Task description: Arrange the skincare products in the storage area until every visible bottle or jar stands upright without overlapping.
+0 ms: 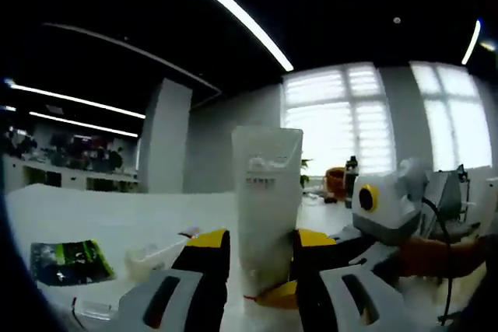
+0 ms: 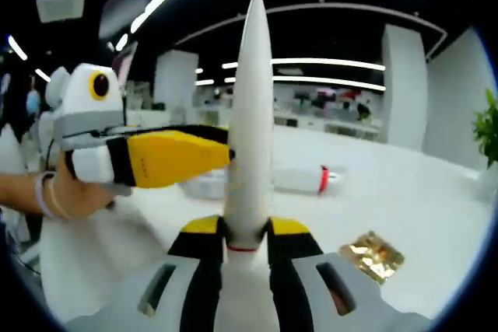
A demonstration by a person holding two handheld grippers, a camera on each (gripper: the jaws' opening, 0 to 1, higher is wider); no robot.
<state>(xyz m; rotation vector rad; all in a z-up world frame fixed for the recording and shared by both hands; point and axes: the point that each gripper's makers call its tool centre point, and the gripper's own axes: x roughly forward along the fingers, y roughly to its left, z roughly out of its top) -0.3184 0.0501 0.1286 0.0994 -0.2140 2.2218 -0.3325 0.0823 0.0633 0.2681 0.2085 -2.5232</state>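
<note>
Standing upright at frame centre, the white tube (image 1: 267, 204) is clamped by both the left claw (image 1: 257, 258) and right claw (image 2: 246, 232); another tube (image 2: 299, 179), probably lying flat, rests on the tabletop (image 2: 405, 192) behind

White tube (image 1: 267, 207): printed label too blurred to read; its base hidden between the left gripper's fingers (image 1: 204, 270). Beyond the right gripper's fingers (image 2: 204, 246), a lying bottle (image 2: 299, 179) partly hidden behind the tube.

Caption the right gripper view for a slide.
Both grippers' jaws clamp one upright white tube above the white table.
</note>
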